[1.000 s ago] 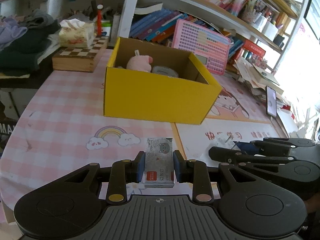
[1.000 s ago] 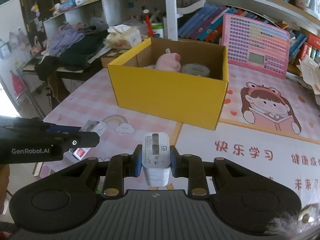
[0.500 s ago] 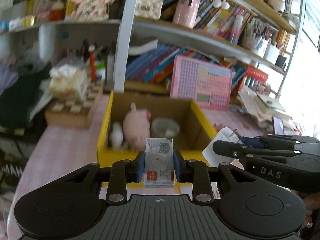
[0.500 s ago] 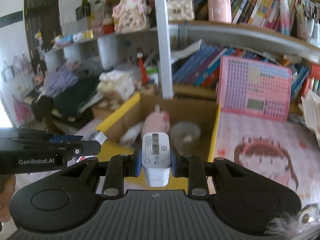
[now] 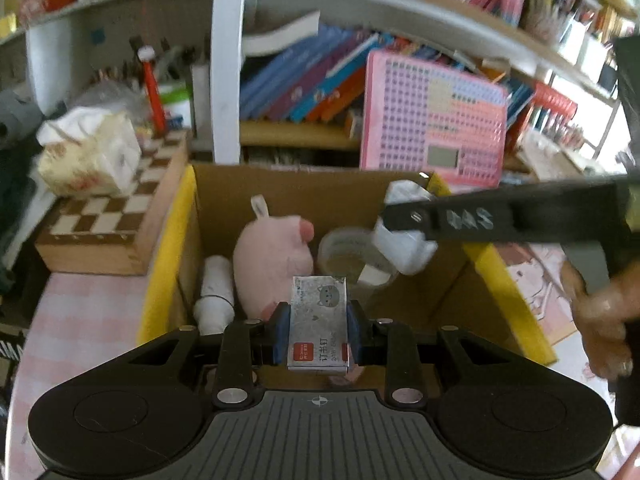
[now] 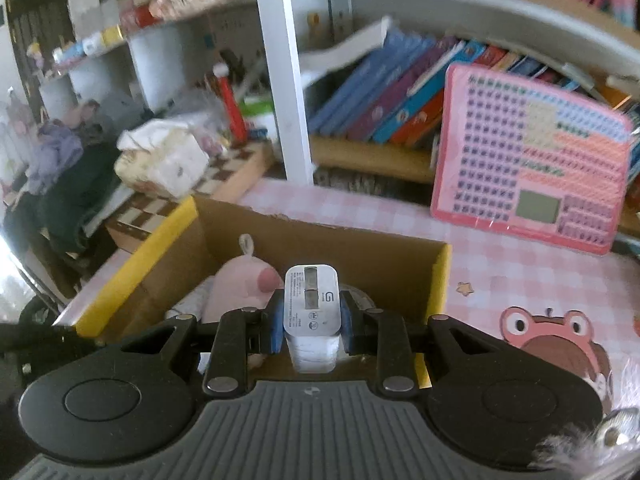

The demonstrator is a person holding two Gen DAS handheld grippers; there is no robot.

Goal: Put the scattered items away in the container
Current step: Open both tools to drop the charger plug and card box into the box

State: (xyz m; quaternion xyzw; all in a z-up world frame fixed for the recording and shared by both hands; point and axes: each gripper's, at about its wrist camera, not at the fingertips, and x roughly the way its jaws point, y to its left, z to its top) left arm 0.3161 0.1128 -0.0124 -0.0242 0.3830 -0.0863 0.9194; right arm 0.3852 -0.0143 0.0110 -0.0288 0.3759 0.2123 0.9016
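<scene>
My left gripper [image 5: 318,330] is shut on a small grey staple box [image 5: 318,320] with a cat drawing, held over the open yellow cardboard box [image 5: 164,264]. My right gripper [image 6: 312,320] is shut on a white charger block [image 6: 311,308], also above the yellow box [image 6: 132,264]. In the left wrist view the right gripper [image 5: 404,220] reaches in from the right with the white charger [image 5: 404,248] over the box's far right. Inside lie a pink plush pig [image 5: 272,256], a tape roll [image 5: 344,248] and a white cylinder [image 5: 216,292].
A chessboard box [image 5: 104,224] with a tissue pack [image 5: 88,152] stands left of the yellow box. A pink toy tablet [image 6: 532,160] leans on the bookshelf behind. A person's hand [image 5: 604,312] holds the right gripper. The pink checked tablecloth [image 6: 500,272] lies to the right.
Both grippers moved forward from the table's front to above the yellow box, each still holding its item. The box's inside now fills the middle of both views.
</scene>
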